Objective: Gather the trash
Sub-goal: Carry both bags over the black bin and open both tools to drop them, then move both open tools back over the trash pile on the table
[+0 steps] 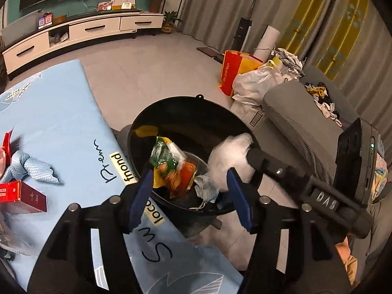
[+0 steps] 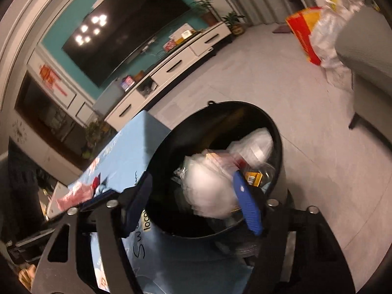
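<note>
- My left tongs point(image 1: 188, 196) hang over the black bin point(image 1: 137, 132), blue fingers point(image 1: 238, 203) spread apart and pressing on nothing.
- Seen between them, the green-and-orange snack wrapper point(image 1: 169, 169) is inside the bin, with a crumpled bluish scrap point(image 1: 205, 188) beside it.
- My right tongs point(image 2: 193, 196) are also over the bin, fingers parted; a blurred white plastic wad point(image 2: 210, 186) lies between them, and I cannot tell whether it touches either pad.
- More clear plastic point(image 2: 257, 147) and a yellow barcoded packet point(image 2: 254, 178) sit deeper in the bin.
- The bin stands on the floor, just beside the blue-covered desk point(image 1: 61, 122).
- On the desk there is a red cigarette box point(image 1: 27, 196) and a crumpled blue cloth point(image 1: 31, 169).
</note>
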### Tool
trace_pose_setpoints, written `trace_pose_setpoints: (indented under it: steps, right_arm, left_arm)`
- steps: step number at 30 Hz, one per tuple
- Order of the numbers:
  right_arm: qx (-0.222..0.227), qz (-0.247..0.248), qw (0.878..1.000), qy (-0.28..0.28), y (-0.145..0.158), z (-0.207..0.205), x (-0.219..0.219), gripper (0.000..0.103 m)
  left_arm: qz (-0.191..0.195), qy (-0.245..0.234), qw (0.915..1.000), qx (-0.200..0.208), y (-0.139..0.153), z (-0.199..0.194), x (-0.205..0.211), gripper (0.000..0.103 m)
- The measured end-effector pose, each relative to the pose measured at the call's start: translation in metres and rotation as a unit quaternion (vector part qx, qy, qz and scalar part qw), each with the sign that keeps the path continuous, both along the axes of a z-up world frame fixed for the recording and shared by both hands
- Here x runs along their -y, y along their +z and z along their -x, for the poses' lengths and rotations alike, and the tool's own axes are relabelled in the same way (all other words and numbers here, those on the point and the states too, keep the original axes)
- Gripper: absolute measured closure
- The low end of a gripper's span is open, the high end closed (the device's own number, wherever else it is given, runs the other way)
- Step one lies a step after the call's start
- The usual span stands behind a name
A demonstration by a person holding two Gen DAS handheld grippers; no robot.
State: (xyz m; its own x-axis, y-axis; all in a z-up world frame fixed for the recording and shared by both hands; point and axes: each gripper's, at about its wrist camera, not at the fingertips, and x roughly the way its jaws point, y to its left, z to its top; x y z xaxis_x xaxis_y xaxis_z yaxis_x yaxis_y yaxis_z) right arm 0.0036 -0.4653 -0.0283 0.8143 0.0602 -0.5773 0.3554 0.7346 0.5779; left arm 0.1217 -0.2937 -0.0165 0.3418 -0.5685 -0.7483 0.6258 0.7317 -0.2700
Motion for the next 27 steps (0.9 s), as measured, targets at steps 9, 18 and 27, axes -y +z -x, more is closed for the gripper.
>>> trace_pose_setpoints:
  steps: [9,18,27]
  right_arm:
    - [-0.001,-0.011,1.000,0.009,0.007,0.012,-0.008,0.034]
    - [-0.011,0.021,0.996,0.089,0.024,0.009,-0.067,0.034]
    - [-0.007,0.079,0.977,0.199,0.047,-0.001,-0.152,0.034]
  left_arm:
    - [0.011,0.031,0.9995,-0.002,0.008,0.014,-0.045,0.023]
    - [0.007,0.107,0.9941,0.016,0.023,0.064,-0.134,0.017]
    - [0.017,0.251,0.9672,0.033,0.037,0.102,-0.259,0.015]
